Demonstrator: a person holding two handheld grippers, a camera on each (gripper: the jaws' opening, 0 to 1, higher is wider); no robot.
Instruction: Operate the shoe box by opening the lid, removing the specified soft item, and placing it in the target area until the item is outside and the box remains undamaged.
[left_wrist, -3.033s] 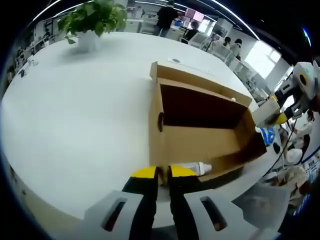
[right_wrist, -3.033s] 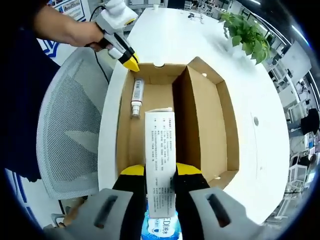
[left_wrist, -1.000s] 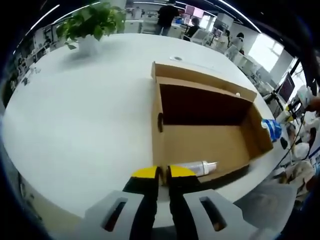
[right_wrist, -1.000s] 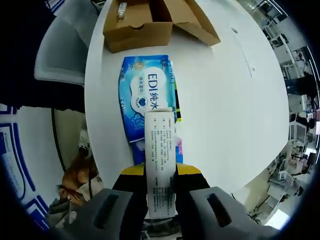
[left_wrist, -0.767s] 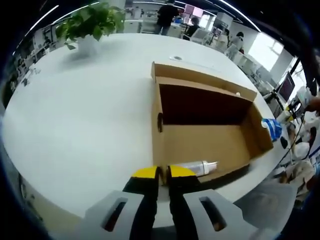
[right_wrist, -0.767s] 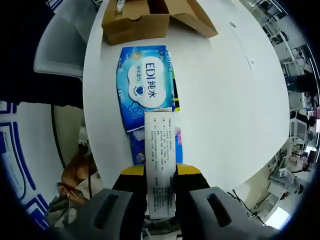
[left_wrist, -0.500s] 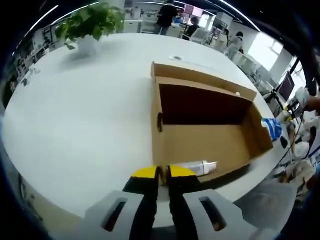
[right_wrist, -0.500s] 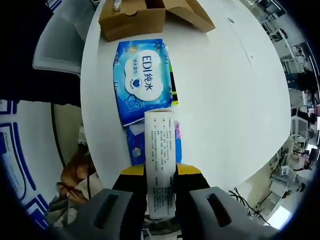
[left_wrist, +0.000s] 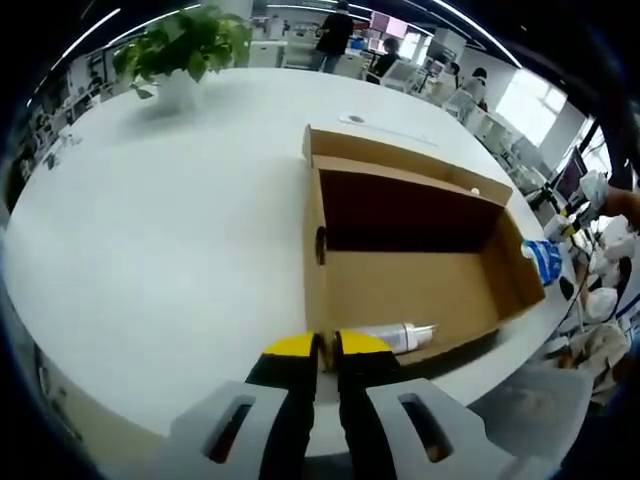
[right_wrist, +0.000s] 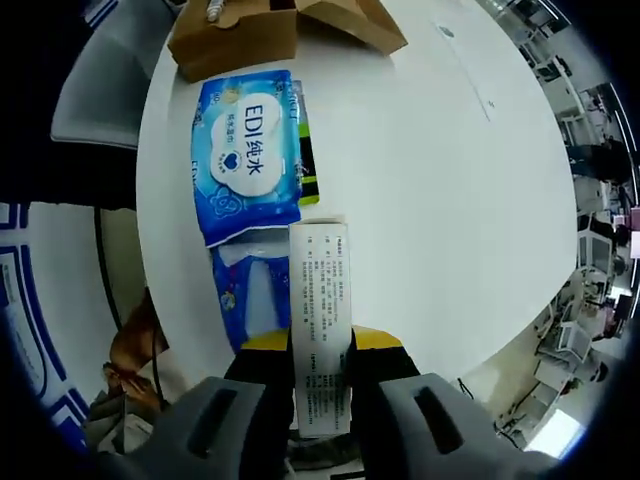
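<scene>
The brown cardboard shoe box stands open on the white table, its lid upright on the far side. A white bottle lies inside by the near wall. My left gripper is shut on the box's near wall at its left corner. In the right gripper view, my right gripper is shut on a slim white printed carton, held above the table beside a blue wipes pack. The shoe box lies at the top of that view.
A second blue pack and a green-yellow item lie by the wipes. A potted plant stands at the far side. A grey mesh chair sits off the table edge. Open white table spreads to the right.
My right gripper carried the white carton from above the box out over the table, past the wipes pack. The left gripper and the box have stayed put.
</scene>
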